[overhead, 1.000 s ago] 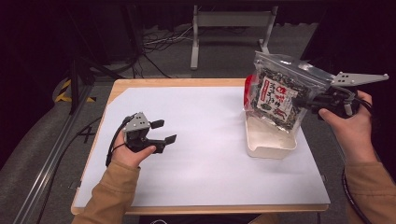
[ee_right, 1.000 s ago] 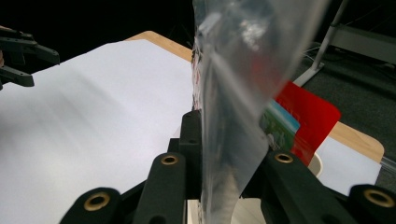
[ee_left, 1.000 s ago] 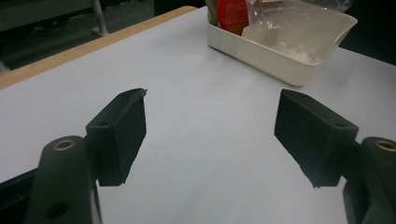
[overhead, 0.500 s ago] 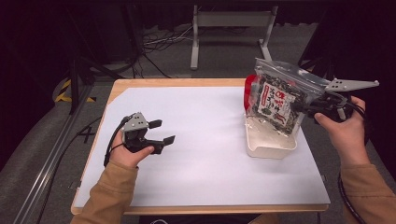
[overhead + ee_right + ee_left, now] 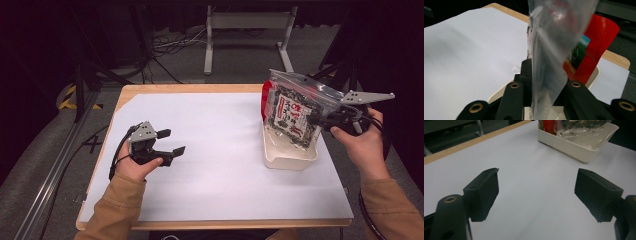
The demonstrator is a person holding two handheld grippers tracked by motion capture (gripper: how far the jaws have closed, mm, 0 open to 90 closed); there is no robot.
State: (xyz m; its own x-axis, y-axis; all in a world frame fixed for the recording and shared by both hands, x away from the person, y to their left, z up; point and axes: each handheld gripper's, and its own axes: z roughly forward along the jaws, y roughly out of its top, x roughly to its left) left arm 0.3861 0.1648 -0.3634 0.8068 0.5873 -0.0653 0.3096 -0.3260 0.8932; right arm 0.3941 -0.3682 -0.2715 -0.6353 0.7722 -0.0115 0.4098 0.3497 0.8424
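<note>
The right gripper clamps the clear plastic zip bag of printed packets, held over the shallow white plastic tray; the bag's lower end hides the tray's inside; the left gripper rests open-jawed over the white table sheet.

- Setting: a lab or test room, dimly lit, not a home.
- Wooden table covered with plain white paper.
- Grey carpet floor with loose cables.
- Metal stand and black-yellow hazard tape beyond the table.
</note>
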